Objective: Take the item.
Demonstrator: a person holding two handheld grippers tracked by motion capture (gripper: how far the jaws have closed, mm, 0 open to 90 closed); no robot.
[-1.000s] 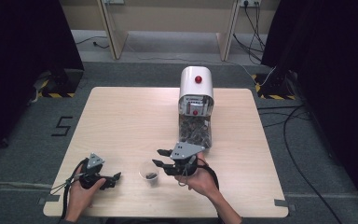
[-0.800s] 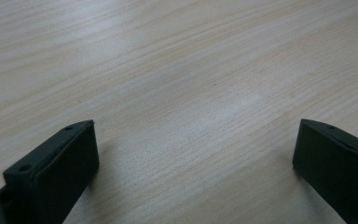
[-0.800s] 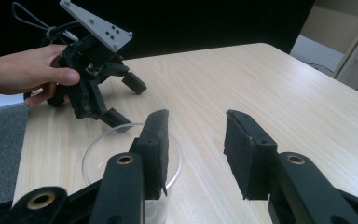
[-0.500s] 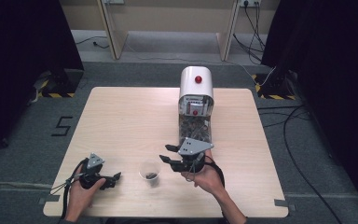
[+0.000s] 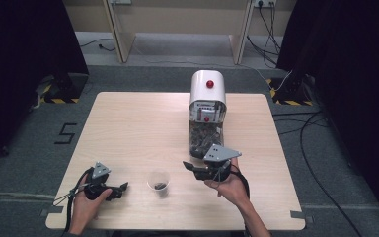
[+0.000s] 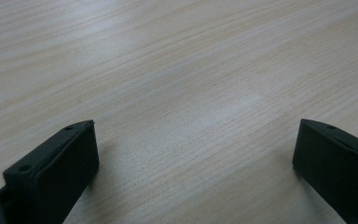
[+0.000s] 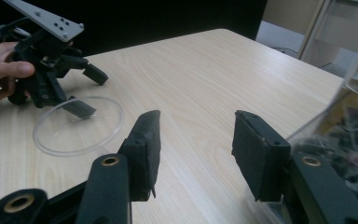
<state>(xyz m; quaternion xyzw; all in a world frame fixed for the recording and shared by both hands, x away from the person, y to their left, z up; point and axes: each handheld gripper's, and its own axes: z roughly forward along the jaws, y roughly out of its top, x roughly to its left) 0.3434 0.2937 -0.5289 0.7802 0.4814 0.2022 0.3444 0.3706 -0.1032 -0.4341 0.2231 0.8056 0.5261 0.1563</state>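
Light wooden table (image 5: 128,128) seen from above, with a person's two forearms coming in from the bottom edge, each hand holding a black two-jaw gripper.

A small clear plastic cup (image 5: 159,180) stands upright near the front edge of the table, between the two grippers, touched by neither. Something dark lies in its bottom; what it is cannot be told.

The left gripper (image 5: 121,187) rests low on the table at the front left, just beside the cup, its jaws pointing toward it. In the left gripper view its jaws stand wide apart over bare wood grain with nothing between them.

The right gripper (image 5: 190,167) is held above the table to the right of the cup and a little farther back, its jaws pointing left. Those jaws have just been opening and now stand partly apart, with nothing between them. In the right gripper view the cup's round rim (image 7: 78,125) lies ahead and to the left of the jaws, with the left gripper behind it.

A white dispenser (image 5: 208,113) with a red knob on top stands farther back on the table, right of centre. Its clear lower part holds dark small pieces. The right gripper hangs just in front of it.
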